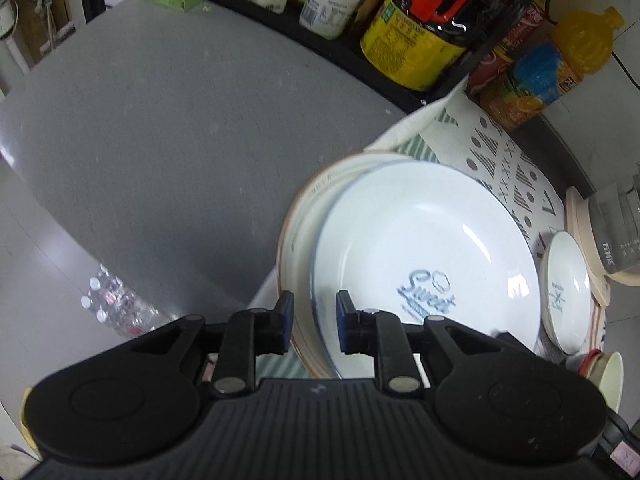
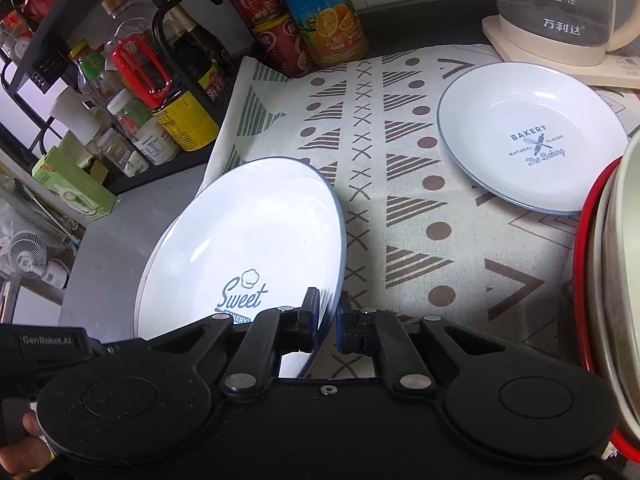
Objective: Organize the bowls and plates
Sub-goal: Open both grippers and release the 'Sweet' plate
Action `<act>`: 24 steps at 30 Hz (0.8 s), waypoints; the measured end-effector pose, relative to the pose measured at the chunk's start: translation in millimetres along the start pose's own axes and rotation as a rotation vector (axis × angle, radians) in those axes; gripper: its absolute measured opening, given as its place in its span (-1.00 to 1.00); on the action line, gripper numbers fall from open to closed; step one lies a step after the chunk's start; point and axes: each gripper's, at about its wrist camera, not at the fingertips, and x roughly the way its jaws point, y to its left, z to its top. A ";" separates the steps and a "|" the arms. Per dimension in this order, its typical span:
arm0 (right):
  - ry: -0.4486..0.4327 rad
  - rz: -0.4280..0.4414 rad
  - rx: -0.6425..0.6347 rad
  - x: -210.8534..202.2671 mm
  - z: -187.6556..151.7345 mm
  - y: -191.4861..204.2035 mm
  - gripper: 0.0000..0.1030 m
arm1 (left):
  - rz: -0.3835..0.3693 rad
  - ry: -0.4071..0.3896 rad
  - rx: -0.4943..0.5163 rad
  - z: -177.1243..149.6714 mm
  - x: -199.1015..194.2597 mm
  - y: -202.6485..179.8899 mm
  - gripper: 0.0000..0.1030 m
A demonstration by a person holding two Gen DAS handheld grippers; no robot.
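Note:
A white plate printed "Sweet" (image 2: 248, 232) stands tilted, its near rim between the pads of my right gripper (image 2: 329, 320), which is shut on it. In the left wrist view the same Sweet plate (image 1: 420, 240) overlaps a cream-rimmed plate (image 1: 304, 216). My left gripper (image 1: 315, 320) straddles both rims with its jaws apart, and no pad visibly presses on them. A smaller white "Bakery" plate (image 2: 532, 136) lies flat on the patterned cloth (image 2: 400, 200) at the back right. It also shows as the small plate (image 1: 566, 280) on the right of the left wrist view.
A black rack of bottles and jars (image 2: 120, 80) lines the back left, with an orange juice bottle (image 2: 332, 20) beside it. A glass kettle (image 2: 560, 8) stands at the back right. Stacked red-rimmed bowls (image 2: 608, 280) fill the right edge. Bare grey counter (image 1: 160, 140) lies left of the cloth.

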 end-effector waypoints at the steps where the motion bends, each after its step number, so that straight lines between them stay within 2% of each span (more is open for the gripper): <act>1: 0.001 -0.005 -0.001 0.4 0.5 0.2 -0.85 | 0.010 -0.009 0.003 2.6 0.1 0.4 -0.63; 4: 0.003 -0.014 -0.004 1.3 1.7 0.8 -0.84 | 0.035 -0.025 0.012 10.6 2.7 0.9 -0.63; 8: 0.011 -0.028 -0.017 1.5 2.6 3.1 -0.83 | 0.033 -0.029 0.008 19.9 7.1 2.8 -0.61; 10: 0.012 -0.042 -0.032 1.5 3.0 5.7 -0.82 | 0.012 -0.037 0.000 23.6 7.0 4.1 -0.48; 14: 0.011 -0.057 -0.042 1.8 4.5 7.5 -0.80 | -0.002 -0.048 0.010 28.5 8.4 1.6 -0.42; 18: 0.010 -0.072 -0.047 3.4 6.5 8.6 -0.80 | -0.003 -0.036 0.023 32.1 14.1 0.7 -0.41; 24: 0.026 -0.080 -0.034 9.0 8.0 8.8 -0.68 | -0.005 -0.014 0.033 34.4 21.6 2.4 -0.39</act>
